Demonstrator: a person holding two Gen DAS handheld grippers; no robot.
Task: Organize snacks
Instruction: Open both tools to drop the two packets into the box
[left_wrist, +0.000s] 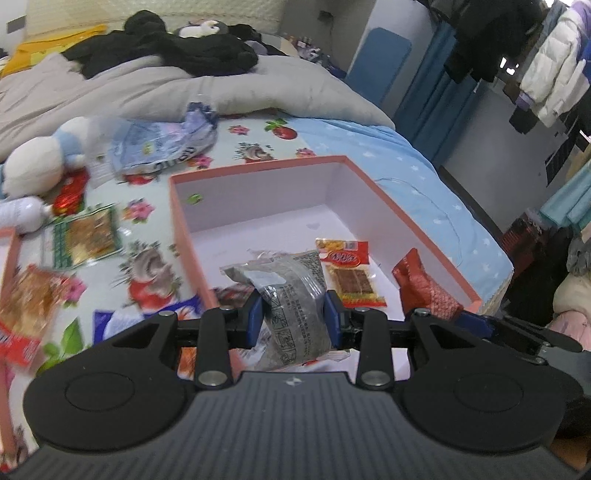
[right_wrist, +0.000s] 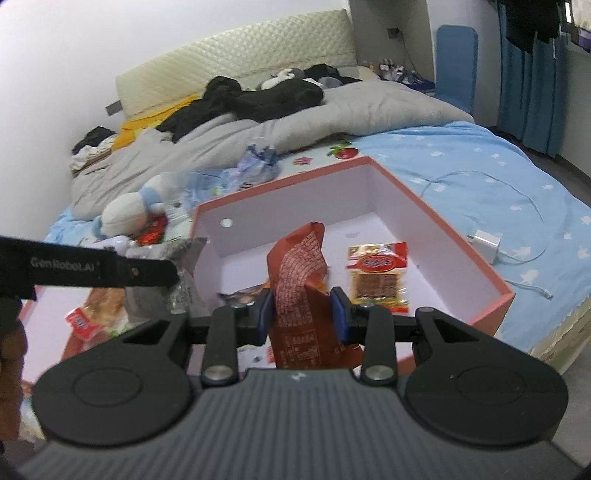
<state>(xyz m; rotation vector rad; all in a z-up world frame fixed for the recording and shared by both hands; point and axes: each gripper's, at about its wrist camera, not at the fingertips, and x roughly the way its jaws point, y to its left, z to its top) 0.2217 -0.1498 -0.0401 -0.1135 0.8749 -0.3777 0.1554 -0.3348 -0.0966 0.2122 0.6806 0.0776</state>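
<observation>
My left gripper (left_wrist: 294, 319) is clamped on a grey snack packet (left_wrist: 291, 299); right gripper (right_wrist: 303, 316) pinches a red-brown packet (right_wrist: 300, 280). Both hang over the pink box (right_wrist: 436, 218), where a red-and-yellow snack pack (right_wrist: 378, 275) lies inside.

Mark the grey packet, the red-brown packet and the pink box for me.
grey packet (left_wrist: 295, 295), left wrist view, its middle between the fingers.
red-brown packet (right_wrist: 301, 280), right wrist view, its printed face.
pink box (right_wrist: 436, 218), right wrist view, right rim.

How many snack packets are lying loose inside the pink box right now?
1: the red-and-yellow packet on the pink box floor. Grippers hide the near end, so more may lie there.
</observation>
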